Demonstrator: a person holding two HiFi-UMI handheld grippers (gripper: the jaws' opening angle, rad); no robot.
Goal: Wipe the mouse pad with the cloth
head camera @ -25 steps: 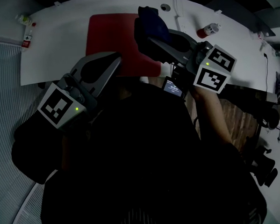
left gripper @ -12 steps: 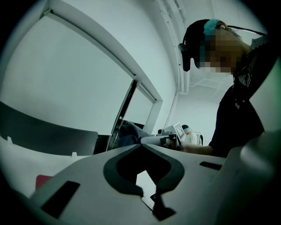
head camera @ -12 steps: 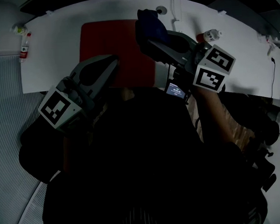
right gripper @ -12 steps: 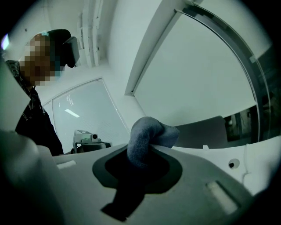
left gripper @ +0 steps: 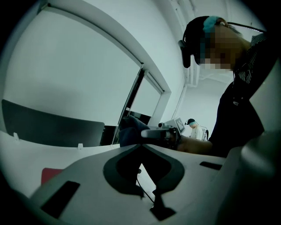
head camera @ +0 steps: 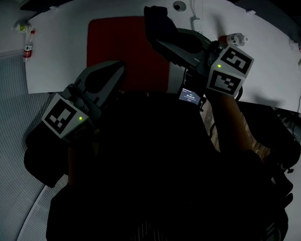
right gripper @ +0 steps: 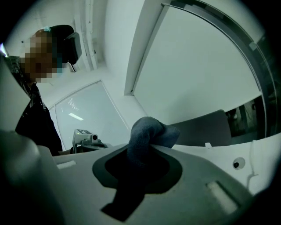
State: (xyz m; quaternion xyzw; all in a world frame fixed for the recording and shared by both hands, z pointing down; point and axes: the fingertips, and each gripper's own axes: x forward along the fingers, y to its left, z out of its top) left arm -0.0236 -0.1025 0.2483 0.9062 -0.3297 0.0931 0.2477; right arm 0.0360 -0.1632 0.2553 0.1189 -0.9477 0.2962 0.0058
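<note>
While your right gripper (head camera: 155, 35) pinched the cloth (head camera: 157, 17) near 2 o'clock of the mouse pad (head camera: 119, 43), left gripper (head camera: 118, 68) pressed together empty, you likely needed flat, overlapping strokes.

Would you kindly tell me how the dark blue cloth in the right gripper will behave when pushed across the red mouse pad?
The dark blue cloth bunches above the right gripper, so it is probably soft and floppy. Held by one pinch, it seems light and may crumple rather than slide flat on the red mouse pad.
</note>
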